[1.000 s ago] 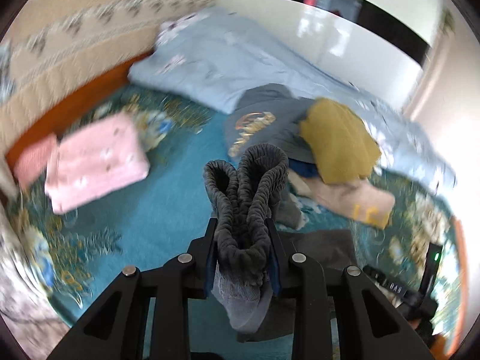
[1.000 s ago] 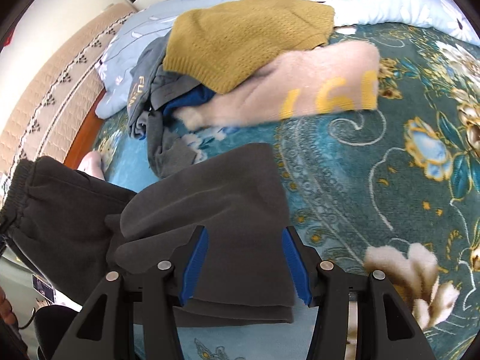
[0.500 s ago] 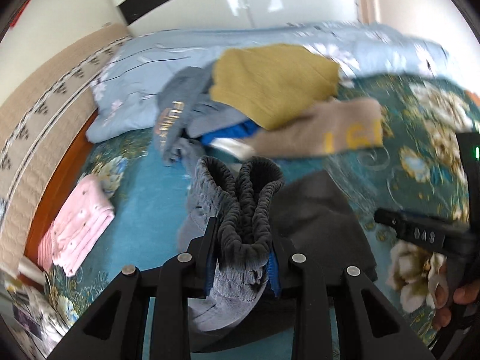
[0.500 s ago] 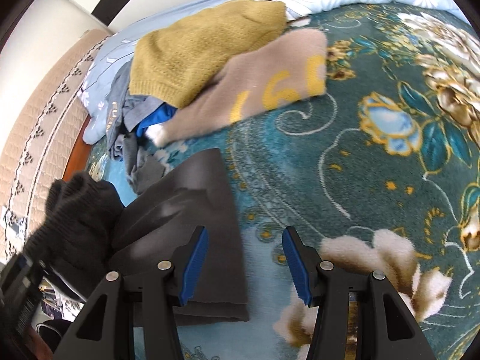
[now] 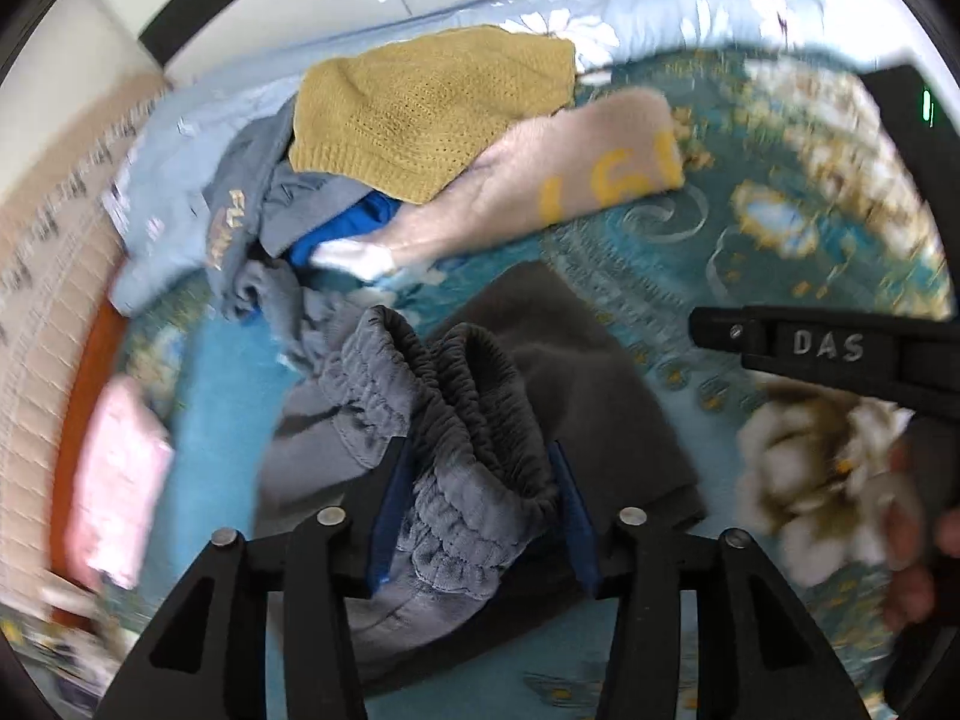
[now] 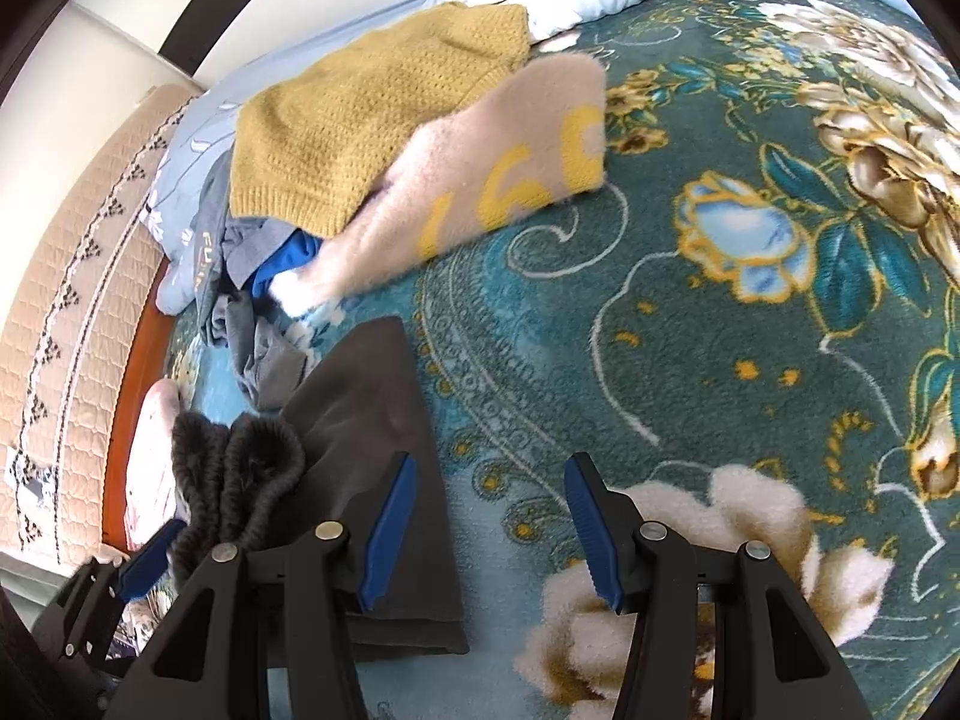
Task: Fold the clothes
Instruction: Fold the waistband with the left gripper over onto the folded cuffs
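Since a second ago the right gripper [image 6: 489,525] has let go, fingers spread, grey trousers [image 6: 366,420] at its 9 o'clock; left gripper [image 5: 474,504] clamps their waistband [image 5: 444,384].

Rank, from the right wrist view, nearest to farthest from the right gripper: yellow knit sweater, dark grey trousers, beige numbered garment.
From the right gripper:
1. dark grey trousers, just left, by the left finger.
2. beige numbered garment, ahead, mid-bed.
3. yellow knit sweater, farther back-left, atop the pile.
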A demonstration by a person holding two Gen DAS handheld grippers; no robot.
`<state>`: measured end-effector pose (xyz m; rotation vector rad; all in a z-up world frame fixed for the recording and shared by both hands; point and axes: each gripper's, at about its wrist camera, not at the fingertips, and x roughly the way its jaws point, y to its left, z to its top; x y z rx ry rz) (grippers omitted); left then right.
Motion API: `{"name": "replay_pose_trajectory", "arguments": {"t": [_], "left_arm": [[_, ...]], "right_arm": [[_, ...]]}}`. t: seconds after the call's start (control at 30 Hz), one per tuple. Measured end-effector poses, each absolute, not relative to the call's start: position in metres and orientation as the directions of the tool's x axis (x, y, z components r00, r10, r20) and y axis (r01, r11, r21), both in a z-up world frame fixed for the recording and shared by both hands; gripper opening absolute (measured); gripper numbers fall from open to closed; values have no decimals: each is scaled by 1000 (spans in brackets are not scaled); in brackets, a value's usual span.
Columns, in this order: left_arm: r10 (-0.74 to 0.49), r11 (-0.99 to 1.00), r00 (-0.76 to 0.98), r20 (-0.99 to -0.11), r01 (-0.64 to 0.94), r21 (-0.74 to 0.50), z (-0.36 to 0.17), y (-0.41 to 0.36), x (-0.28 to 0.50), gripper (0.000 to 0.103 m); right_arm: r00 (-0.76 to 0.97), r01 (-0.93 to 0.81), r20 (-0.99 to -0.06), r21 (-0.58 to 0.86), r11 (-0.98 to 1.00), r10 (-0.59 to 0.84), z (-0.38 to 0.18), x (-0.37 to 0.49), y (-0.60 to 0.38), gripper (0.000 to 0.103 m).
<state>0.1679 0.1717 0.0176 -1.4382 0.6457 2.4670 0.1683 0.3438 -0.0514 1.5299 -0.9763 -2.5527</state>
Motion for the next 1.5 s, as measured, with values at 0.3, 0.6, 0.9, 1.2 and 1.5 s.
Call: {"name": "replay_pose_trajectory", "arguments": {"t": [0.3, 0.6, 0.9, 1.2, 1.5], "left_arm": [[443, -880, -384, -810, -358, -312, 60, 98, 167, 55], [42, -977, -478, -877, 165, -137, 46, -15, 114, 55], [86, -878, -371, -925, 411, -247, 4, -50, 119, 55], [142, -853, -312, -939, 443, -276, -15, -51, 108, 55], [336, -885, -270, -902, 239, -401, -18, -20, 104, 54]], "right_arm": [[-564, -264, -739, 585, -767, -369, -36, 167, 352, 55], [-408, -4, -580, 773, -634, -705, -27, 132, 282, 67], [-282, -112, -637, 765, -635, -717, -70, 81, 247, 70], [-283, -98, -655, 746, -659, -700, -39, 62, 231, 26], [-290, 27, -513, 840, -542, -808, 6, 66, 248, 23]]}}
